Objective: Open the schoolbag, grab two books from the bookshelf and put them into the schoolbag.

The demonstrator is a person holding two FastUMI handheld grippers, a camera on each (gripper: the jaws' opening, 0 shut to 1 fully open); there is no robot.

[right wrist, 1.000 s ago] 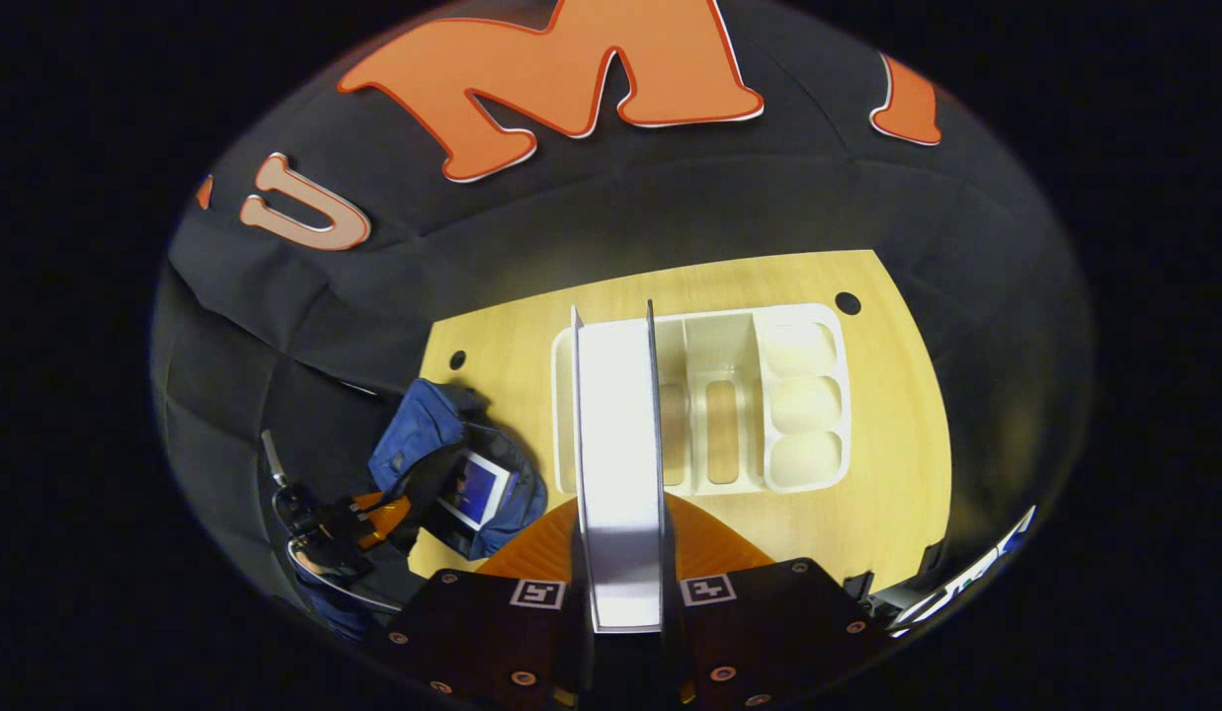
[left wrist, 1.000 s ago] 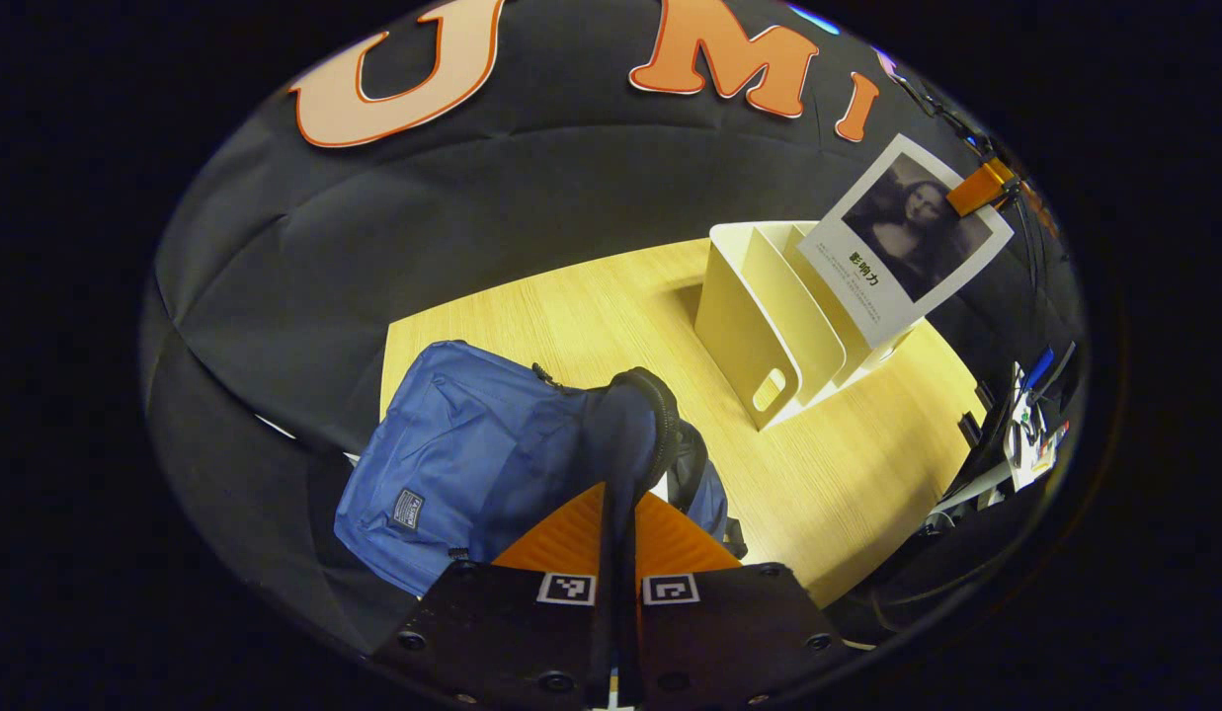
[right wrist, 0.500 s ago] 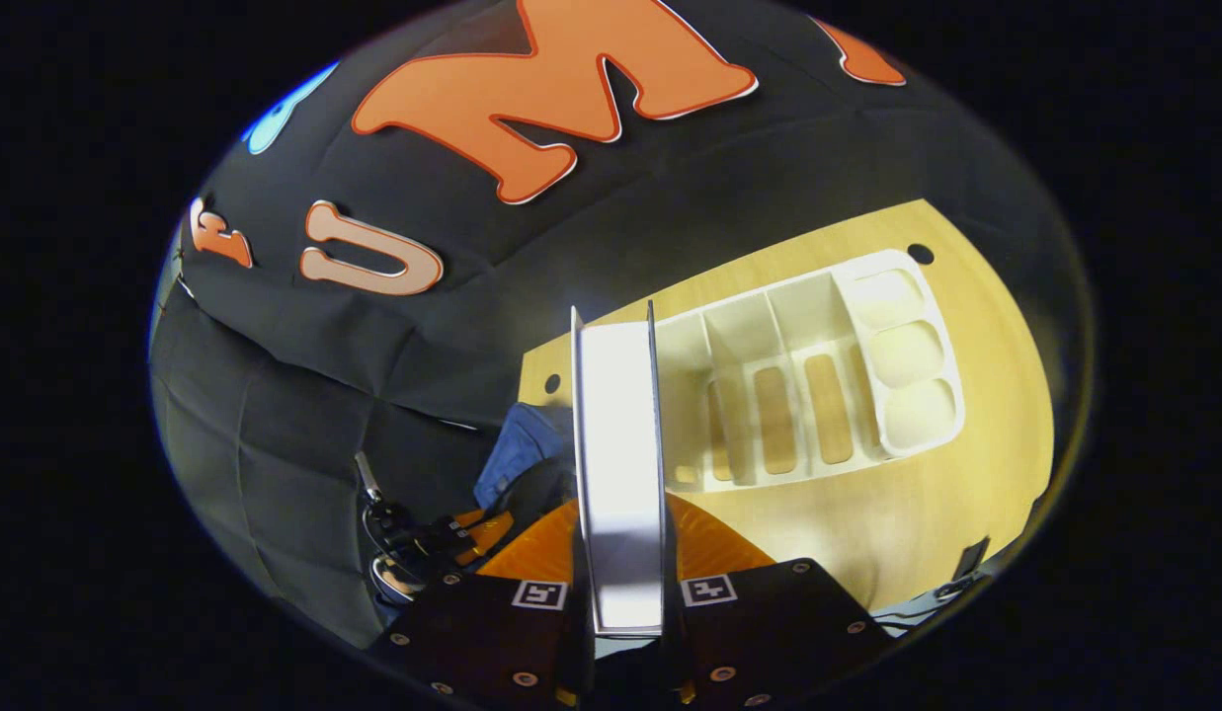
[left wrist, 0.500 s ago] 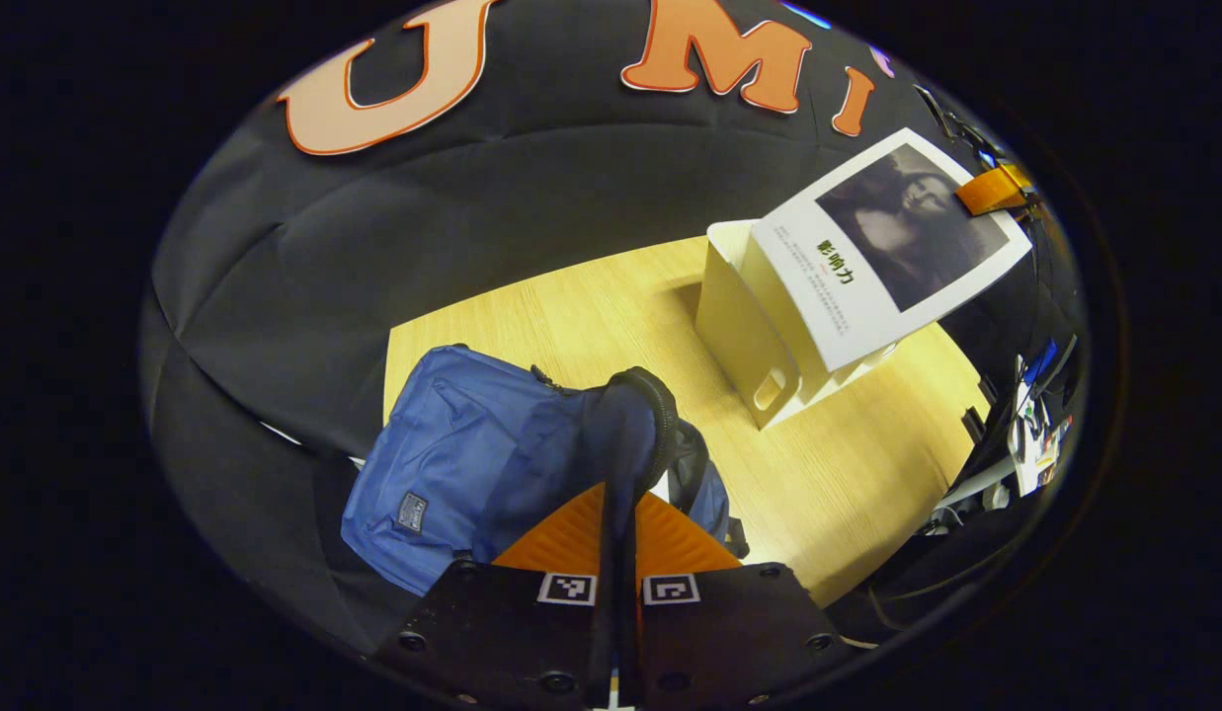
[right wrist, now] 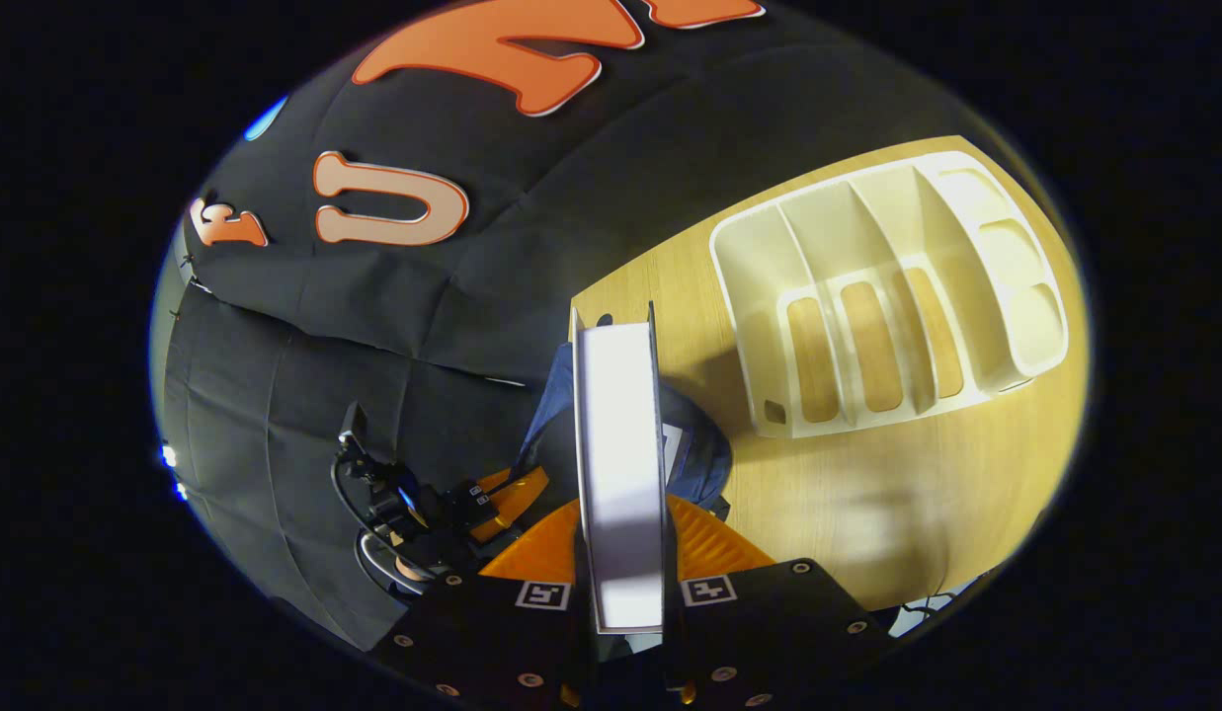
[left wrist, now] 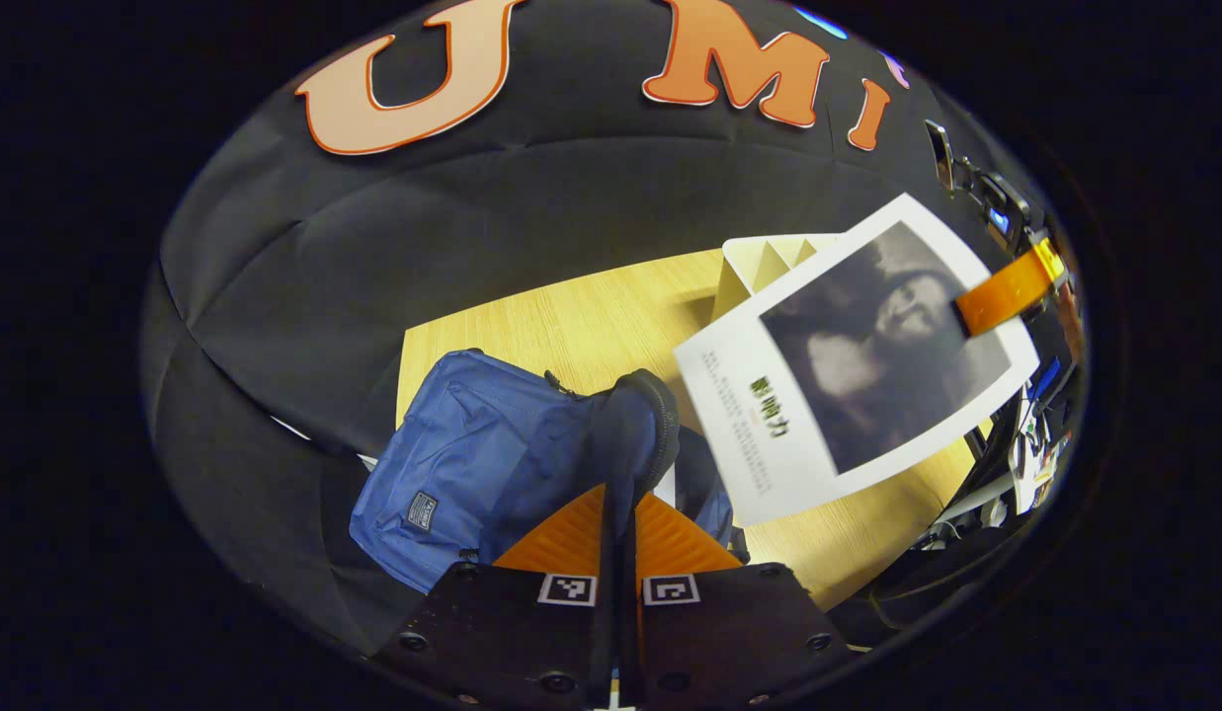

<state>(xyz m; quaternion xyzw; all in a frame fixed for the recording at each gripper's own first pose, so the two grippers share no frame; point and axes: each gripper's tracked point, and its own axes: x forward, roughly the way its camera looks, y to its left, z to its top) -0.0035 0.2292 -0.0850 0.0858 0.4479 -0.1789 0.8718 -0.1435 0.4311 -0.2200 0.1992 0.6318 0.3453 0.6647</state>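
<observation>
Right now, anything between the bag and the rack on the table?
Bare tabletop between the bag and the rack, as the right gripper view shows.

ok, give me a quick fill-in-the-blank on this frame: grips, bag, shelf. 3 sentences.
1. The right gripper is shut on a ____ with a white cover.
2. The left gripper pinches the dark rim of the ____ schoolbag, holding its mouth open.
3. The cream bookshelf stands on the ____ table, and all of its visible slots are empty.

Missing words: book; blue; wooden
</observation>
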